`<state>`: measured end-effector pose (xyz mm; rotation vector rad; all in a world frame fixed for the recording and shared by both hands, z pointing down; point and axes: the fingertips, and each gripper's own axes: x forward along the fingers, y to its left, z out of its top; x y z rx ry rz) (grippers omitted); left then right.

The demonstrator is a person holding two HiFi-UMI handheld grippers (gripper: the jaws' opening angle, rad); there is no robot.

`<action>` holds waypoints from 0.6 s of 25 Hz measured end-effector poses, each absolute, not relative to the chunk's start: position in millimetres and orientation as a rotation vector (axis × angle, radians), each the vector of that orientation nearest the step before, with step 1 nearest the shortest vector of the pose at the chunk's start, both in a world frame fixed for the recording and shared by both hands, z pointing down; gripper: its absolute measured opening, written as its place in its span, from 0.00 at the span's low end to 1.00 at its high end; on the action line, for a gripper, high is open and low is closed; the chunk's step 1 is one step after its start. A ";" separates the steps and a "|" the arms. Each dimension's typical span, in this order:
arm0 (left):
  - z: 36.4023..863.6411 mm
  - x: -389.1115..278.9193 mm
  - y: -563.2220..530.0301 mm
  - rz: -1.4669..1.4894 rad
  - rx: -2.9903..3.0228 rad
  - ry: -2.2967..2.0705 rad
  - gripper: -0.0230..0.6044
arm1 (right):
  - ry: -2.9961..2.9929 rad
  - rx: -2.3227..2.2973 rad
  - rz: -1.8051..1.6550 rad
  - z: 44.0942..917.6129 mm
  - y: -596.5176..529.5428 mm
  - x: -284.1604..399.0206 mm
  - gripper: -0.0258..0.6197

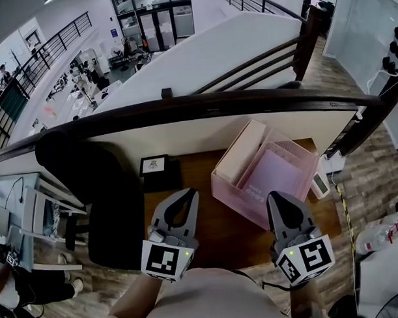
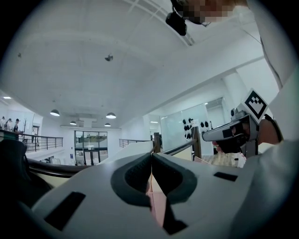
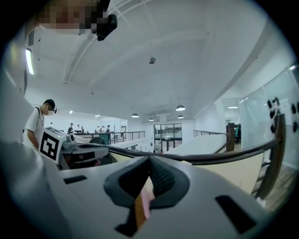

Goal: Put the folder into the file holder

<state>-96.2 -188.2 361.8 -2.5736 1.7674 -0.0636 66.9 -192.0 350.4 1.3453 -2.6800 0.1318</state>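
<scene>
A pink mesh file holder (image 1: 287, 160) stands on the wooden desk (image 1: 221, 232), right of the middle. A pale beige-pink folder (image 1: 241, 151) stands on edge along its left side, seemingly inside the leftmost slot. My left gripper (image 1: 189, 193) hovers over the desk just left of the holder's near corner, jaws together with nothing between them. My right gripper (image 1: 276, 197) hangs over the holder's near edge, also shut and empty. In the left gripper view the left gripper (image 2: 152, 155) points level past the holder, and in the right gripper view the right gripper (image 3: 149, 158) does the same.
A black office chair (image 1: 95, 185) stands at the desk's left end. A small black framed card (image 1: 153, 166) sits at the back left of the desk, and a white device (image 1: 319, 184) at its right edge. A dark handrail (image 1: 197, 104) and a cream partition close off the far side.
</scene>
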 end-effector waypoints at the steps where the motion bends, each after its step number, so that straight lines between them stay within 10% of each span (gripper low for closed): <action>1: 359.9 -97.6 -188.7 -0.053 -2.572 1.774 0.05 | -2.678 1.341 0.122 350.3 -192.3 66.8 0.04; 15: 348.1 -88.9 -182.7 -0.083 -2.593 1.712 0.04 | -2.602 1.378 0.032 343.6 -187.0 86.5 0.04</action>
